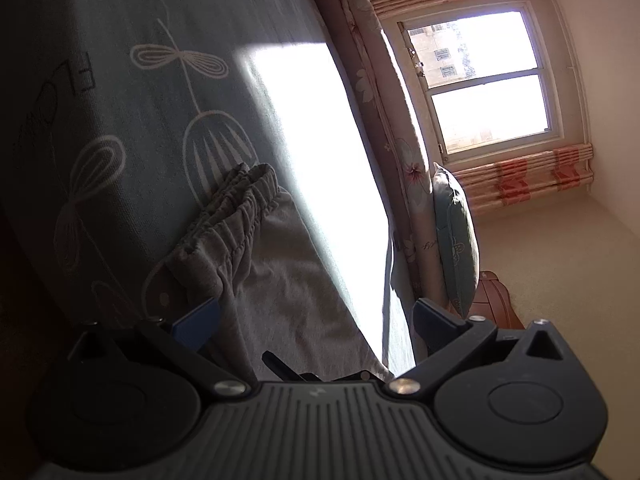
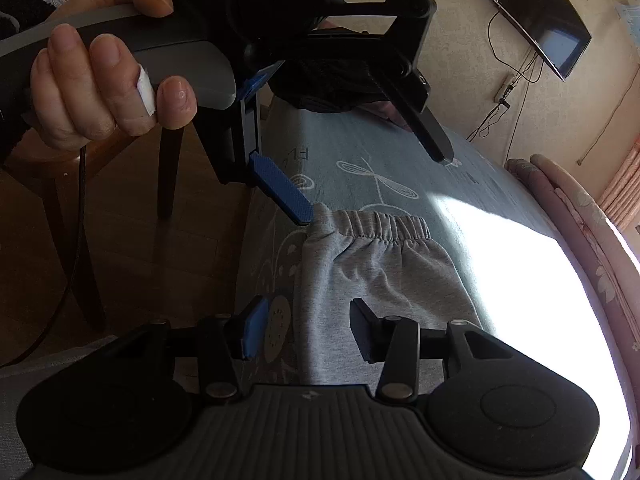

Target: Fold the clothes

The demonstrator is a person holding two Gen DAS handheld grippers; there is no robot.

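Grey trousers (image 1: 256, 272) with an elastic waistband (image 2: 384, 224) lie flat on a blue-green patterned bed sheet (image 2: 360, 148). In the left wrist view my left gripper (image 1: 316, 316) stands wide open, and the trousers lie between its fingers near the waistband corner. Seen from the right wrist, the left gripper (image 2: 374, 186) has its blue pad (image 2: 288, 188) touching the waistband's left corner. A person's hand (image 2: 100, 88) holds its handle. My right gripper (image 2: 308, 328) hovers over the trousers' left edge lower down, jaws partly apart, pads not pressing on cloth.
A bright sun patch (image 2: 520, 280) falls across the bed (image 1: 120, 120). A rolled floral quilt (image 1: 384, 100) and a pillow (image 1: 456, 240) line its far side under the window (image 1: 480, 80). Dark chair legs (image 2: 168, 168) stand on the wooden floor beside the bed. A TV (image 2: 548, 20) hangs on the wall.
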